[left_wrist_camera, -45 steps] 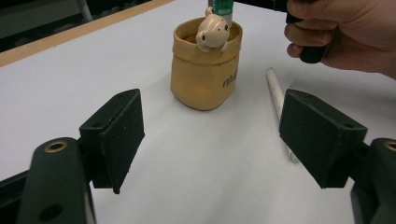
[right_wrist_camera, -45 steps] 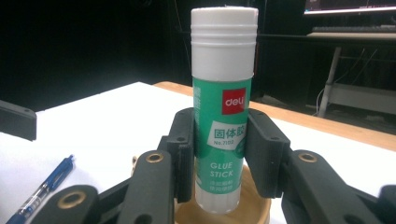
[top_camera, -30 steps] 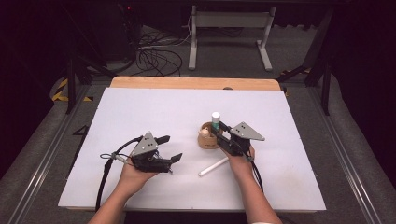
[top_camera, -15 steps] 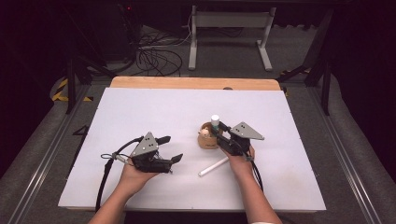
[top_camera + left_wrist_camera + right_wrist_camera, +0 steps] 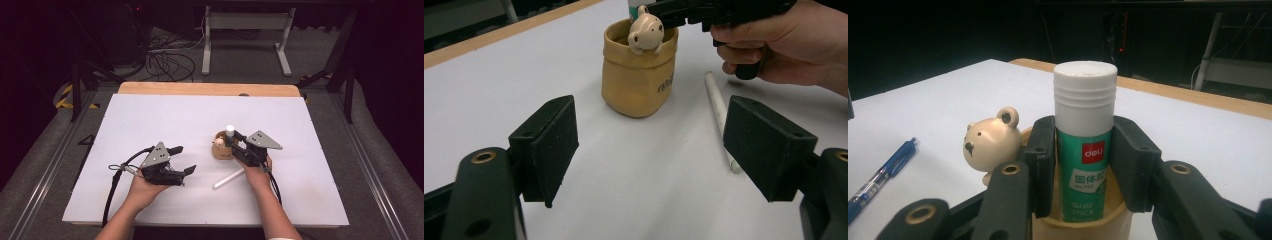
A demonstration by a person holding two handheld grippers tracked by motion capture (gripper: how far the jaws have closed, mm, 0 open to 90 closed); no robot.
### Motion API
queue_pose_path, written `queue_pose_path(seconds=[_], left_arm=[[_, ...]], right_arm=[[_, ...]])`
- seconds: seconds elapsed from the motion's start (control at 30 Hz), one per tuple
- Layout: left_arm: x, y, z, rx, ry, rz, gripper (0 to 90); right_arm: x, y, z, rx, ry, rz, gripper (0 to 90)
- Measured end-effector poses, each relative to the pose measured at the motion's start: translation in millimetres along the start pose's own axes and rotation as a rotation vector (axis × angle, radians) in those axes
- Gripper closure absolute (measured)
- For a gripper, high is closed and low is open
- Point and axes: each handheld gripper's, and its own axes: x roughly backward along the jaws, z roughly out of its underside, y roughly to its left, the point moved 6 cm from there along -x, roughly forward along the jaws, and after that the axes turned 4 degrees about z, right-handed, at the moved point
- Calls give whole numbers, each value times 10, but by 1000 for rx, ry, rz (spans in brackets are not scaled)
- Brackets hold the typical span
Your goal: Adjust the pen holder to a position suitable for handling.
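Two grippers over a white table (image 5: 150,120), little altered from a second ago. Left gripper (image 5: 181,160) resting low near the front left of the table, in the same spot as in both earlier frames, jaws spread wide with nothing between them; pads (image 5: 555,145) in the left gripper view well apart, framing bare tabletop. Right gripper (image 5: 235,141) clamped on a glue stick (image 5: 1084,135), white-capped and green-labelled, upright, squeezed from both sides by the black pads (image 5: 1042,150). Lower end of the stick now down inside the mouth of a tan pouch-shaped holder (image 5: 638,75), cap slightly lower against the holder than a second ago, where it stood a touch higher above the rim. Holder itself unmoved near the table's middle, small bear figure (image 5: 992,141) clinging to its rim, just beside the stick. White cylindrical stick (image 5: 228,178) lying flat on the table just in front of the holder, under the right hand (image 5: 257,172), in the same place as before. Blue pen (image 5: 883,172) lying at the left edge of the right gripper view.
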Motion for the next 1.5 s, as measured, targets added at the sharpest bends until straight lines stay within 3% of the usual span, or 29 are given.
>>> queue_pose_path(seconds=[0.77,1.27,1.5], left_arm=[[-6,4,4,-4,2,-2,226],[2,13,7,1,2,-5,225],[13,16,7,-1,0,-11,226]], right_arm=[[-6,-8,2,-12,0,-18,616],[39,-6,-63,-5,-38,-27,494],[97,8,-125,15,-48,-25,384]])
